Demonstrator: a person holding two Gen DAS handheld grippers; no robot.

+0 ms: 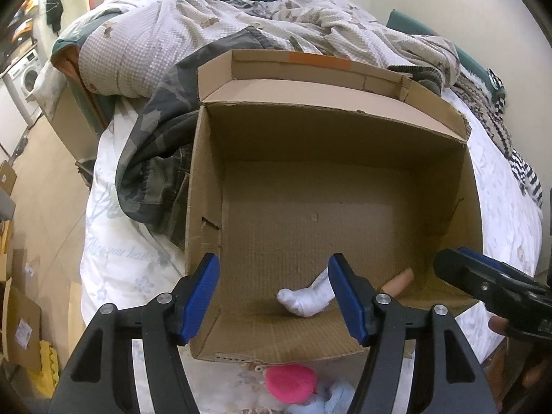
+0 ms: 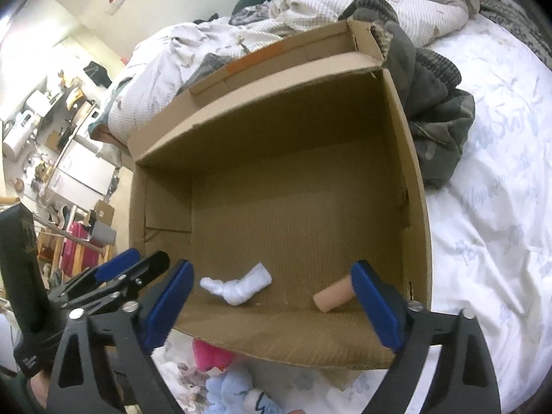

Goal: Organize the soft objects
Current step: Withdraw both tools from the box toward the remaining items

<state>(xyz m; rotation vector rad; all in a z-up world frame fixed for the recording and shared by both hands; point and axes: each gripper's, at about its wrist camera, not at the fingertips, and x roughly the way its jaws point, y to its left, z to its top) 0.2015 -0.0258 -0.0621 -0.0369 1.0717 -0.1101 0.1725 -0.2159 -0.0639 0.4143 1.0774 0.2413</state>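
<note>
both sets of fingers hang empty over the open brown cardboard box (image 1: 345,207) on the bed: left gripper (image 1: 274,296) about half open, right gripper (image 2: 272,305) spread wide. inside the box, near its front wall, lie a knotted white sock bundle (image 2: 238,288) and a peach rolled sock (image 2: 333,296). just outside that wall wait a pink fuzzy item (image 1: 291,384) and pale blue fleece (image 2: 229,391): light, squashy, best pinched mid-bulk, i judge.

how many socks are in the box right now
2. A white sock lies on the floor of the box near its front wall, toward the left gripper's side; a beige rolled sock lies toward the right gripper's side. The front wall may hide more.
</note>
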